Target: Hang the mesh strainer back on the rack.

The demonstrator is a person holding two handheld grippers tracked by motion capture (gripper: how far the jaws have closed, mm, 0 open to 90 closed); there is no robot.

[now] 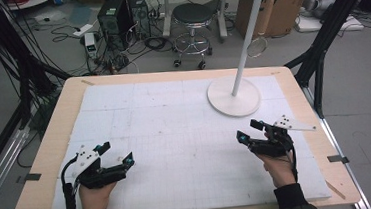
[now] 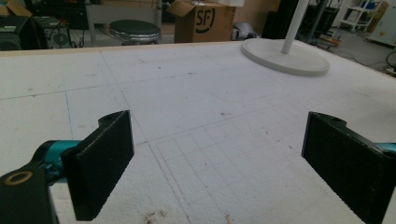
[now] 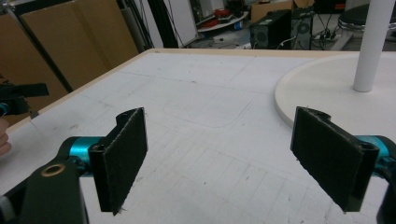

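Observation:
My left gripper (image 1: 117, 153) rests low over the front left of the white gridded mat (image 1: 175, 130), held by a hand. Its jaws stand wide apart with bare mat between them, as the left gripper view (image 2: 224, 158) shows. My right gripper (image 1: 248, 131) sits at the front right, also open and holding nothing (image 3: 219, 154). A white stand with a round base (image 1: 234, 96) and a tall pole (image 1: 248, 34) rises at the back right, just beyond the right gripper. The same base lies ahead in the left gripper view (image 2: 285, 58) and to the right in the right gripper view (image 3: 322, 93).
The mat lies on a light wooden table (image 1: 51, 145). A thin wire ring (image 1: 257, 46) hangs beside the pole. Behind the table are a black stool (image 1: 194, 13), computer towers (image 1: 116, 14), cardboard boxes (image 1: 271, 7) and cables. Black frame legs (image 1: 320, 54) flank the table.

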